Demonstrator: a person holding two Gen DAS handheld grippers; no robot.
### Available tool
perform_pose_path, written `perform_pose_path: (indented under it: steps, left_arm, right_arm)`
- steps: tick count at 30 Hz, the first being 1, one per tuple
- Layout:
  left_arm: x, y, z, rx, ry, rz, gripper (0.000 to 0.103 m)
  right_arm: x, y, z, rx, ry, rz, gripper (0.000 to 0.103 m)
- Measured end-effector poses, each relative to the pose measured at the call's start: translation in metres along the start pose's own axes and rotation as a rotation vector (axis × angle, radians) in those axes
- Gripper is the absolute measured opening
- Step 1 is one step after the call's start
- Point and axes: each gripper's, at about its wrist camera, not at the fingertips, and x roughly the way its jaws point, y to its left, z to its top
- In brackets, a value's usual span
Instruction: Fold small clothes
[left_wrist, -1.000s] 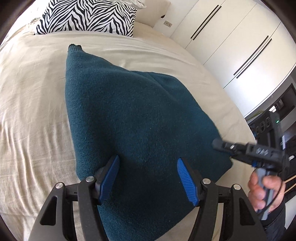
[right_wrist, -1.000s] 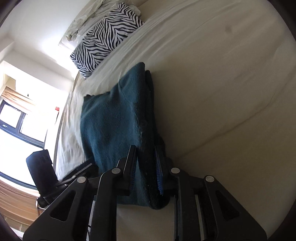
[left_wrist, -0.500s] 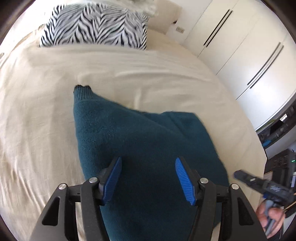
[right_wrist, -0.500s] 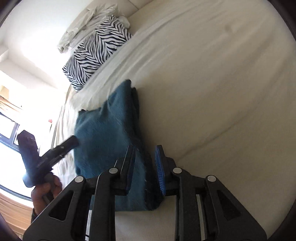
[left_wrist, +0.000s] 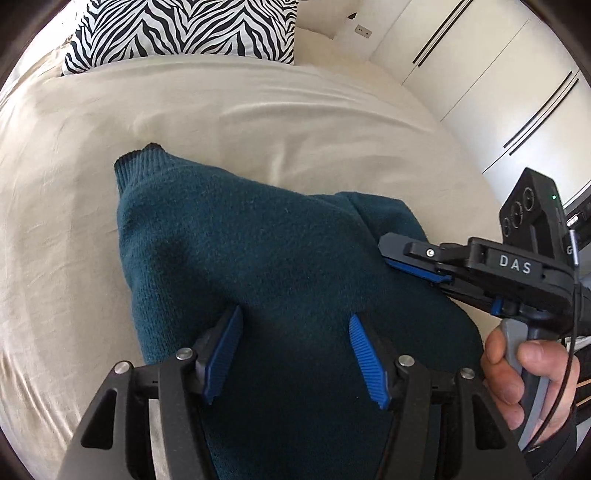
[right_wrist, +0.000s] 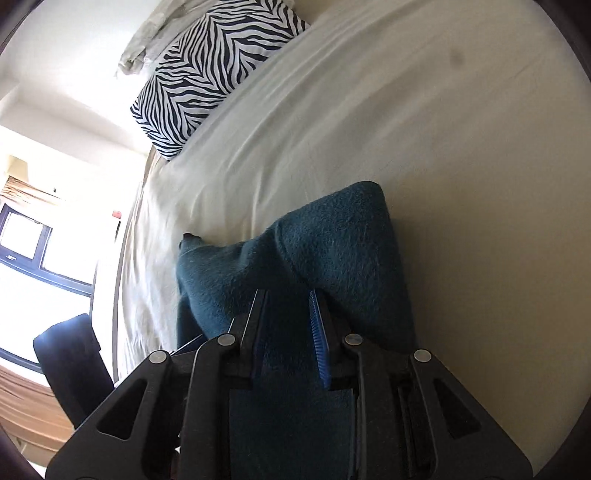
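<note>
A dark teal knitted sweater (left_wrist: 258, 258) lies folded on the cream bed sheet (left_wrist: 258, 122); it also shows in the right wrist view (right_wrist: 332, 251). My left gripper (left_wrist: 293, 336) is open, its blue pads spread just above the sweater's near part. My right gripper (right_wrist: 286, 314) hovers over the sweater's right side with its jaws a small way apart and teal fabric showing in the gap; it also shows side-on in the left wrist view (left_wrist: 410, 258). I cannot tell whether it pinches the cloth.
A zebra-print pillow (left_wrist: 184, 29) lies at the head of the bed, also in the right wrist view (right_wrist: 207, 74). White wardrobe doors (left_wrist: 498, 85) stand to the right. A dark chair (right_wrist: 70, 365) stands by the window beyond the bed's left edge.
The sweater has been folded over and looks shorter and bunched. My right gripper has come in over the sweater's right side. My left gripper stays open above it.
</note>
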Motion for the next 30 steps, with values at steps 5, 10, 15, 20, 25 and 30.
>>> perform_pose_path:
  steps: [5,10,15,20,25,30]
  left_arm:
    - [0.001,0.001,0.001,0.001,0.004,-0.009,0.062]
    - [0.001,0.003,0.001,0.005,-0.003,-0.008,0.062]
    - [0.002,-0.002,-0.003,0.016,-0.013,0.006,0.062]
    - [0.003,-0.008,-0.002,0.035,-0.021,0.028,0.063]
    - [0.003,-0.008,-0.002,0.038,-0.028,0.034,0.063]
    - [-0.007,-0.010,-0.007,0.037,-0.068,0.035,0.063]
  right_arm:
    - [-0.004,-0.010,-0.005,-0.091,-0.028,0.019,0.013]
    - [-0.031,0.009,-0.009,-0.088,-0.068,0.011,0.018]
    - [-0.041,0.007,-0.035,-0.119,-0.036,-0.006,0.022]
    - [-0.050,-0.017,-0.050,-0.081,-0.068,0.069,0.021]
    - [-0.102,-0.013,-0.065,-0.102,-0.204,0.050,0.041]
    - [-0.128,-0.028,-0.067,-0.081,-0.222,-0.036,0.068]
